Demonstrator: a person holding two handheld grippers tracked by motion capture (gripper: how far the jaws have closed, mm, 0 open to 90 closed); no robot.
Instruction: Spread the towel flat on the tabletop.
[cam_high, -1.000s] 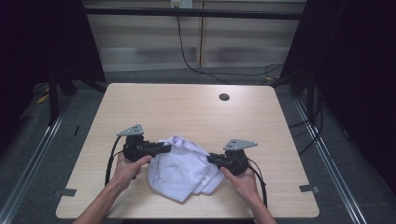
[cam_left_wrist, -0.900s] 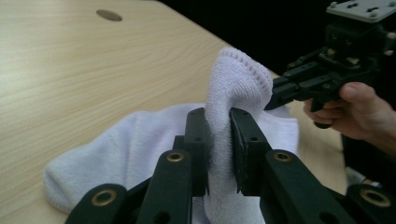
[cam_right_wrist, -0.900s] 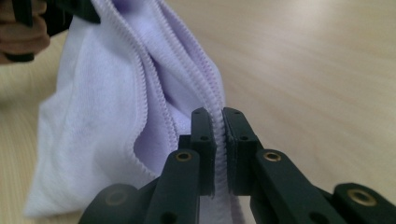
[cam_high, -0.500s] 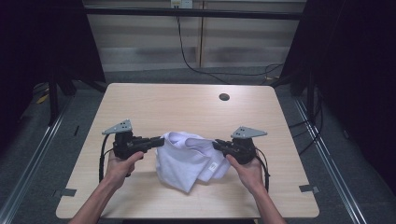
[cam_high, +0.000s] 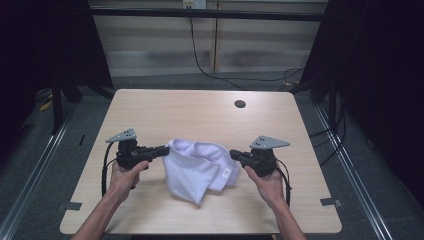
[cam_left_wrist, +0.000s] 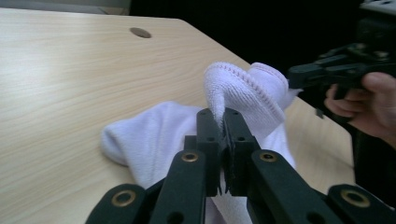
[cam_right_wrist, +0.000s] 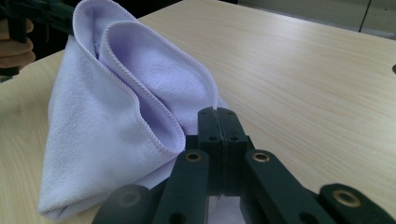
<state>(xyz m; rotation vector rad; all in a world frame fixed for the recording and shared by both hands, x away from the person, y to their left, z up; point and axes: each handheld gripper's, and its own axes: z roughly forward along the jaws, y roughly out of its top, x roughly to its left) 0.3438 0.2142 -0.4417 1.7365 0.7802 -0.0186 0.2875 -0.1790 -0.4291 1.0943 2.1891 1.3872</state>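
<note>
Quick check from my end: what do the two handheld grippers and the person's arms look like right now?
Both the left gripper and right gripper are matte black with pistol-style handles, each topped by a grey three-cornered plate. Black cables loop back from each along the forearms. In the gripper views the jaws are flat black bars on linkages with brass-coloured pivot rivets. The forearms are bare, with no sleeves or gloves.

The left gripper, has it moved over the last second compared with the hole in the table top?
Yes. In the high view the left gripper has drawn outward toward the table's left edge, farther from the hole, jaws shut on the white towel.
</note>
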